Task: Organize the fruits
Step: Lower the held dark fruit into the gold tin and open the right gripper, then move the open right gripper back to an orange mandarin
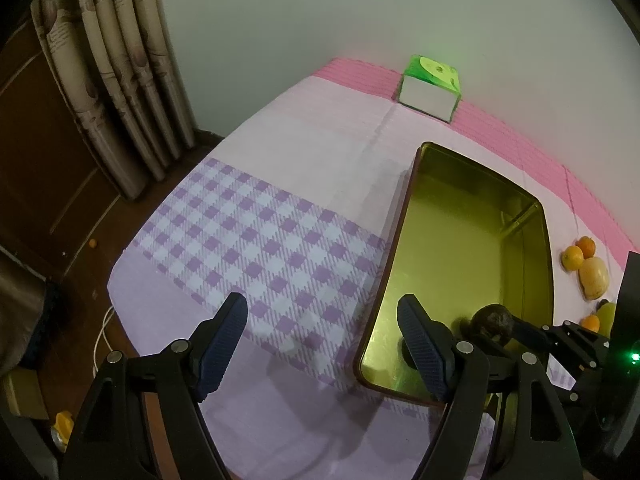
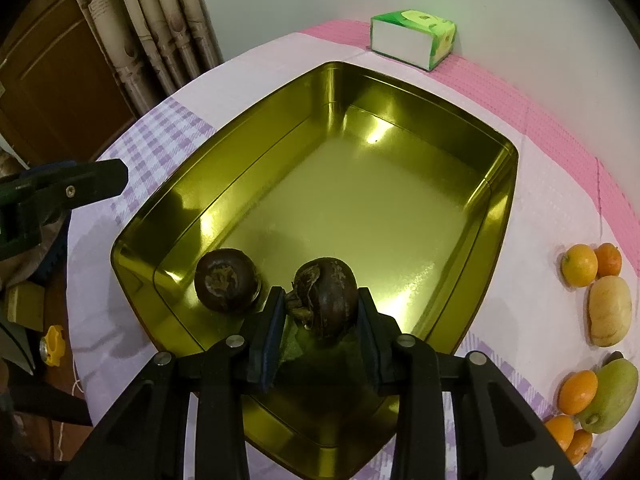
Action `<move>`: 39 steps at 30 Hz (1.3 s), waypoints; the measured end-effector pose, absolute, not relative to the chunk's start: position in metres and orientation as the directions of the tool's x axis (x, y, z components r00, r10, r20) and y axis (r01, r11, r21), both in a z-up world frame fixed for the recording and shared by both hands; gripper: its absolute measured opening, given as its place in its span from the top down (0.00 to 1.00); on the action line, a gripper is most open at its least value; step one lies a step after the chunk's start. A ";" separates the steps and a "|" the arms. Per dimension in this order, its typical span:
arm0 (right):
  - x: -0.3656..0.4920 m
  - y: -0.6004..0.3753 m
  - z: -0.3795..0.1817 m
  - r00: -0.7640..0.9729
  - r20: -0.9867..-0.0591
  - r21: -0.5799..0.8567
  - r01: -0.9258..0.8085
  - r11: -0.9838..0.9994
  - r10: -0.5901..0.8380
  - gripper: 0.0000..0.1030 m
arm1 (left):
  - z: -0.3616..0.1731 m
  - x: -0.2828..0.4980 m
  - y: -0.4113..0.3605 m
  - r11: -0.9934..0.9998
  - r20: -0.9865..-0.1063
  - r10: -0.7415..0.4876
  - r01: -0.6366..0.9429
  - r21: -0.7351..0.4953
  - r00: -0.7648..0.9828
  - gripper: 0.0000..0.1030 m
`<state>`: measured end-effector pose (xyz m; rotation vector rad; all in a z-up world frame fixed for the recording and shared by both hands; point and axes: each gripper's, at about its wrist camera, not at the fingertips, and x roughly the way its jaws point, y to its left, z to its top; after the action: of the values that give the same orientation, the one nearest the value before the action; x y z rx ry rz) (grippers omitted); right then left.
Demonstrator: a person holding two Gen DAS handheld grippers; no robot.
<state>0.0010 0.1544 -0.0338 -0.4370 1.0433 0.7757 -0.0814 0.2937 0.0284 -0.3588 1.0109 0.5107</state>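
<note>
Our right gripper (image 2: 322, 312) has its jaws clamped on a dark round fruit (image 2: 330, 296) low inside the gold tin (image 2: 496, 216), just beside a second dark fruit (image 2: 227, 280) on the tin's floor; our left gripper (image 1: 320, 344) hangs with jaws wide and empty over the checked cloth (image 1: 256, 232); oranges (image 2: 579, 264) and mangoes (image 2: 610, 310) lie on the counter right of the tin.

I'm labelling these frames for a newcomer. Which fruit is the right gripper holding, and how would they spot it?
Find the gold metal tin on the checked cloth. Two dark brown round fruits sit at its near end. The held fruit is the right-hand one, pinched between the right gripper pads; the loose fruit lies free in the near left corner.
</note>
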 end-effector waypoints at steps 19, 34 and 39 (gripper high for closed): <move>0.001 0.145 -0.015 0.309 -0.861 0.056 -0.732 0.679 0.404 0.59 | 0.030 -0.079 0.285 0.848 -0.866 0.221 -0.527 -0.056 0.448 0.24; -0.002 0.091 0.012 0.389 -0.817 0.072 -0.663 0.745 0.425 0.53 | 0.031 -0.077 0.271 0.879 -0.858 0.212 -0.475 -0.042 0.468 0.24; 0.000 0.050 0.015 0.424 -0.816 0.064 -0.609 0.790 0.393 0.53 | 0.032 -0.076 0.265 0.887 -0.855 0.215 -0.461 -0.031 0.471 0.24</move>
<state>0.0004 0.0500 0.0152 -0.2574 0.9416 0.6357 -0.0757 0.2653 0.0320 -0.2737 0.9988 0.4205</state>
